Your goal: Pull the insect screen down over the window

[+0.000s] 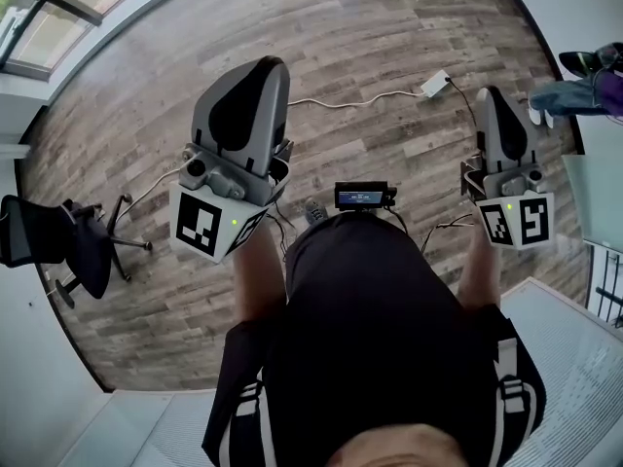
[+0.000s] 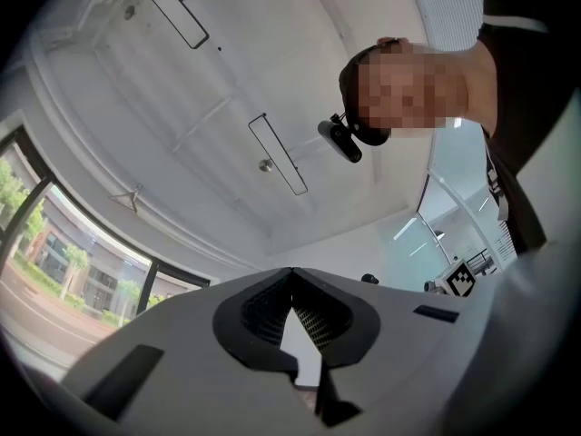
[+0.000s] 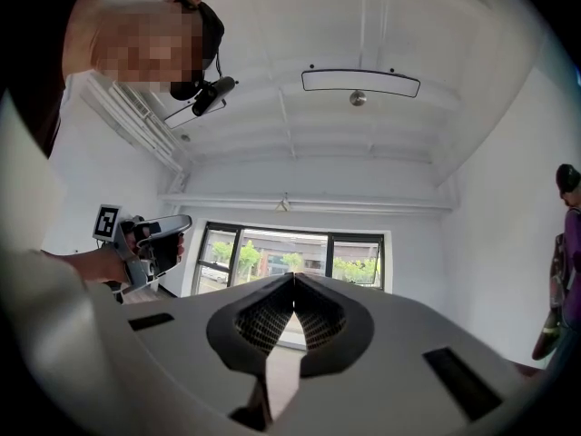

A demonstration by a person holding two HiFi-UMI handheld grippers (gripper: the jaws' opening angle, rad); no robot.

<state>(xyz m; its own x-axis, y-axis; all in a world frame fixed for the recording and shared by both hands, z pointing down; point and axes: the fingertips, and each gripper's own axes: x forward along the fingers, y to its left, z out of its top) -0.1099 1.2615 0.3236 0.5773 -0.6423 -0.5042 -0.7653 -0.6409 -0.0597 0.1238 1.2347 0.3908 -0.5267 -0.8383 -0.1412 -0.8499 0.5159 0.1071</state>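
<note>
Currently no insect screen can be told apart in any view; only the dark-framed, three-pane window (image 3: 272,257) it serves shows. Location: far wall, straight ahead of the right hand-held gripper (image 3: 293,280) and well apart from it. In head view the same glazing sits at the top-left corner, beyond the wood-plank floor (image 1: 370,47). Window long axis runs horizontal, panes side by side, facing into the room. Screen pull bar, if any, prob. sits at the frame's top edge; too small to confirm.

Step in hand (est.): approach, pre-grasp. Nothing contacted yet.

Gripper state:
- Right hand-held gripper: jaws shut tip to tip, nothing between.
- Left hand-held gripper (image 2: 292,278): jaws likewise together, empty, aimed up at the white ceiling (image 2: 227,89) w/ window off to its left.

Next move calls for (est.): walk to window, raise one gripper to frame top, part jaws, locate bar or cord, clamp, draw straight down.

Surroundings: black office chair (image 1: 68,246) at L, white cable w/ adapter (image 1: 435,84) on floor, second person (image 3: 565,243) at R edge.
</note>
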